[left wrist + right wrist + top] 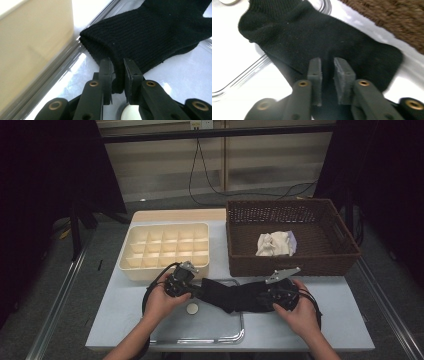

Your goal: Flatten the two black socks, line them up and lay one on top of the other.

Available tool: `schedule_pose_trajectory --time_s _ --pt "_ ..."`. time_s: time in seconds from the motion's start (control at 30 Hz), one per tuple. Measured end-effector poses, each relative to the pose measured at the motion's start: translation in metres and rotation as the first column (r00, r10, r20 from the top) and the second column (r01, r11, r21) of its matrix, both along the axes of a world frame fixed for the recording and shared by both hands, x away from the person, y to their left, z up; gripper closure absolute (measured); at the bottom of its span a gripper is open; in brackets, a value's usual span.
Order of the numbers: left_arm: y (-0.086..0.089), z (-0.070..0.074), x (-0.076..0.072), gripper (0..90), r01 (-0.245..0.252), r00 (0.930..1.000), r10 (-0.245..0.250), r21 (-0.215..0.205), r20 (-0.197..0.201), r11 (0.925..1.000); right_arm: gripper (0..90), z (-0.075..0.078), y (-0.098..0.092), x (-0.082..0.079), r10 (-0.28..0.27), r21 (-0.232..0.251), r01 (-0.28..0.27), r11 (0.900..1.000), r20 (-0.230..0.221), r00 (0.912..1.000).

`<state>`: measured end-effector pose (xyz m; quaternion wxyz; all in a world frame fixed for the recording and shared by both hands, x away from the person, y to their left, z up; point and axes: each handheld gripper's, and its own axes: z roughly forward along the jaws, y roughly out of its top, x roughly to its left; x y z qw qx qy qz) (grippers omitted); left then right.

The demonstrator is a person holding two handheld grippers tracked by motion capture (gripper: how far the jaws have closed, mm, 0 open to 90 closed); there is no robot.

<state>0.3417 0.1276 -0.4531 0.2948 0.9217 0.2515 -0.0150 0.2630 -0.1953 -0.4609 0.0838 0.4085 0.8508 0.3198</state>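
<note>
One black sock (pixel 235 296) lies stretched between my two grippers, over the near right edge of the clear tray (pixel 220 332) and onto the table (pixel 345 320). My left gripper (pixel 117 67) pinches the ribbed cuff, its jaws nearly together on the fabric. My right gripper (pixel 327 67) sits over the toe end with cloth in the narrow gap; I cannot tell if the pads press. Behind stand a cream divider box (pixel 131 265) and a wicker basket (pixel 345 237) holding pale cloth (pixel 274 244)
</note>
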Motion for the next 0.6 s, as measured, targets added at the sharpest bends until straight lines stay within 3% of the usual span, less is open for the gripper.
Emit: schedule_pose_trajectory --time_s 0.1,0.23,0.33,0.43,0.47,0.6 --pt "0.001 -0.001 -0.001 78.4 -0.011 0.9999 0.011 -0.012 -0.007 0.9999 71.1 0.007 -0.008 -0.004 -0.025 0.010 0.025 1.000 0.009 0.9996" --pt "0.001 0.000 0.000 78.3 0.000 1.0000 0.000 0.004 -0.006 1.0000 65.9 0.013 -0.031 -0.007 -0.115 0.002 0.115 0.993 0.019 0.9932" --pt "0.001 0.000 0.000 78.2 -0.003 0.9999 0.003 0.002 -0.011 1.0000 66.1 0.005 -0.040 -0.007 -0.152 0.005 0.152 0.988 -0.044 0.9874" --pt "0.001 0.000 0.000 78.1 -0.004 0.9999 0.004 0.002 -0.012 1.0000 78.9 -0.003 -0.042 -0.007 -0.133 0.027 0.136 0.990 -0.079 0.9879" --pt "0.001 0.000 0.000 78.1 -0.004 0.9999 0.004 0.002 -0.013 1.0000 86.3 -0.004 -0.043 -0.006 -0.131 0.012 0.132 0.991 -0.081 0.9881" --pt "0.000 0.000 0.001 78.2 0.008 0.9998 -0.008 -0.008 -0.021 0.9999 88.5 -0.003 -0.052 -0.003 -0.189 -0.009 0.189 0.982 -0.056 0.9803"
